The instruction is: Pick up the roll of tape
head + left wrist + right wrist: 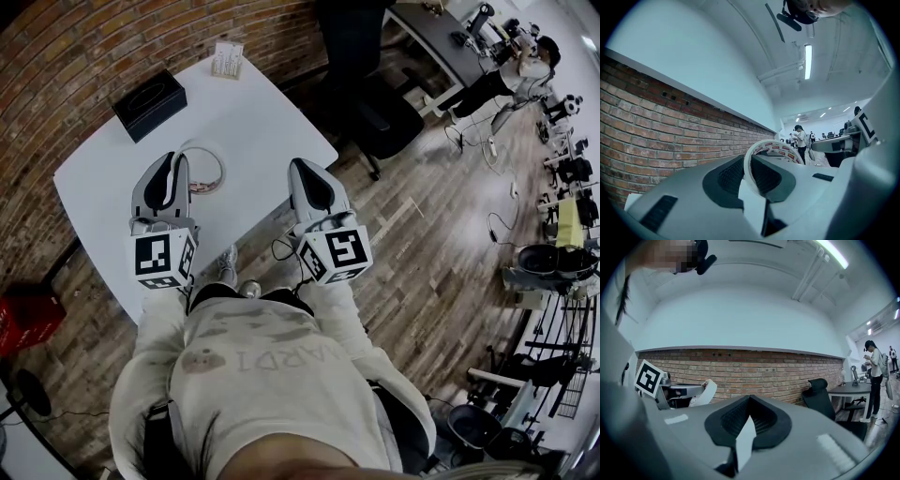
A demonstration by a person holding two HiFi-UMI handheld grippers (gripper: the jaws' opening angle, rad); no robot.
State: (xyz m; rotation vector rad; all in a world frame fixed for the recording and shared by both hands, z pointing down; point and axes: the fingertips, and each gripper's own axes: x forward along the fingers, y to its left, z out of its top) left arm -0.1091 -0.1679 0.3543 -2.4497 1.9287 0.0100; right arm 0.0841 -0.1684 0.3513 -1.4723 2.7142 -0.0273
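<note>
— Over by the brick wall, at the white surface (258, 117): which tongs have the roll of tape (776, 148)?

— The left tongs (178, 161). Their pads are clamped on the band of the roll, one pad inside the ring and one outside. The roll stands on edge between them, and you can see red print around its inner face.

— Is it resting on anything?

— It's above the near left part of the surface. From the other side it shows against the bricks with nothing under it.

— And the right tongs (302, 167)?

— Closed tip to tip with nothing between them, level beside the left ones, past the surface's near edge.

— Any containers out?

— Two. A black box (150, 103) with an oval slot in its lid sits toward the far left; I can't see what's inside. A small clear holder (227, 58) stands at the far edge with pale pieces upright in it, too small to name.
</note>
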